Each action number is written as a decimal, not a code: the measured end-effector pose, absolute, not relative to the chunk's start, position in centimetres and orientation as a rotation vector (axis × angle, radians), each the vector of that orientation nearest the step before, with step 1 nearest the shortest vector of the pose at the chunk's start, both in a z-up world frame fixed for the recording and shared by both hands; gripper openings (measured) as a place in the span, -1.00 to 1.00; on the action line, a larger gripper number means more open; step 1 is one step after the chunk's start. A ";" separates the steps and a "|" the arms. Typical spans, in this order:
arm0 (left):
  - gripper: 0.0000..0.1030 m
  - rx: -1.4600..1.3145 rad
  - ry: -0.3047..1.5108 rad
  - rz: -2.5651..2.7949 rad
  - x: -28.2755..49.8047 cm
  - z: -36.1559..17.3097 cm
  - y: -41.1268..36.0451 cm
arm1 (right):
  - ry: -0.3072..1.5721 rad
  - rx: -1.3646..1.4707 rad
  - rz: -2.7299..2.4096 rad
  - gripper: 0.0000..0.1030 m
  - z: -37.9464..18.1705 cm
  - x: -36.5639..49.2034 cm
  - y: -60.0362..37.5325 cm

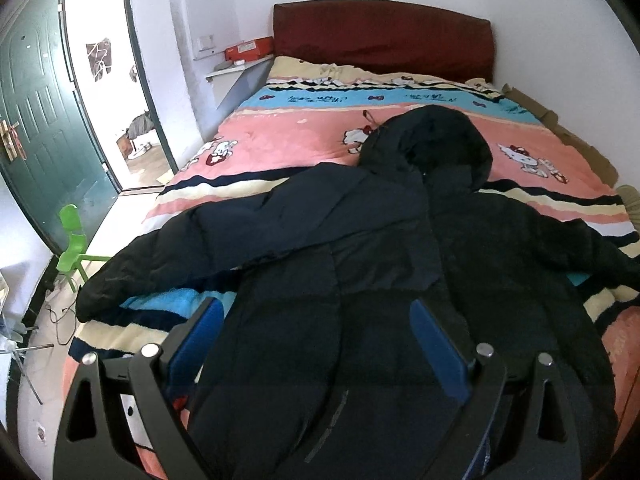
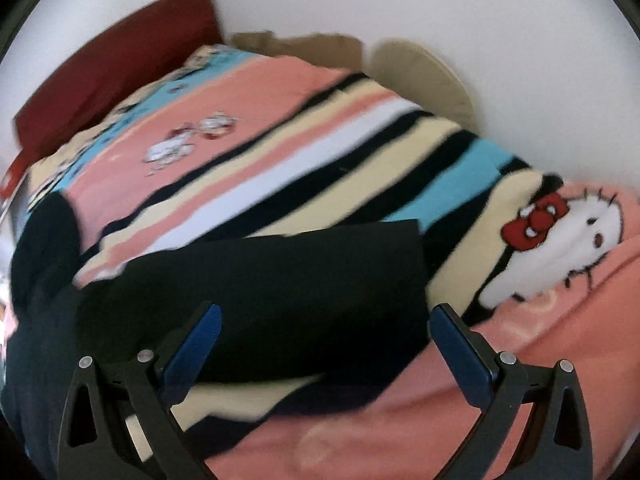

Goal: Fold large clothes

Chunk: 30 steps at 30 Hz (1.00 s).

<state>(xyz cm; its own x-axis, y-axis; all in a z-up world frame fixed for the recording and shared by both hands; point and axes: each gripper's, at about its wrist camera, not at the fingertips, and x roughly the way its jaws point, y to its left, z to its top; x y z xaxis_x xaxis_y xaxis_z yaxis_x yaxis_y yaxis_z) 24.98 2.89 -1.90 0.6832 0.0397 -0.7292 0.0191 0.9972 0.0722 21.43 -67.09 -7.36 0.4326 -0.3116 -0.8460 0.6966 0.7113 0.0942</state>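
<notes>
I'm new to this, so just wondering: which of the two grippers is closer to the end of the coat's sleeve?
Right. The right gripper is open just short of the sleeve end. The left gripper, also open, hovers over the coat's body, away from either cuff.

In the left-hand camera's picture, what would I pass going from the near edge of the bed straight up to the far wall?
Left gripper → black coat → its hood → pink cartoon blanket → dark red headboard.
</notes>
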 end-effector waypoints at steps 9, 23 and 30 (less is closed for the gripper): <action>0.85 0.112 0.821 0.045 25.9 -1.8 2.5 | 0.988 0.666 -0.698 0.64 -13.4 22.4 -72.3; 0.85 0.074 0.804 0.050 25.1 -1.3 4.2 | 0.858 0.698 -0.548 -0.73 -9.1 24.1 -70.5; 0.85 0.060 0.750 0.058 23.8 0.1 5.9 | 0.727 0.621 -0.383 -0.75 -0.4 26.0 -64.9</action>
<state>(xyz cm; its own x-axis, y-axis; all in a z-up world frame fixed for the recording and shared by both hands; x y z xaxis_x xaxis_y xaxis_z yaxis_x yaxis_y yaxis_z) 23.79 5.89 0.07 0.7299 0.0745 -0.6794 -0.0315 0.9966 0.0755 25.99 -64.90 -0.44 0.6911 -0.1124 -0.7140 0.5252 0.7568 0.3892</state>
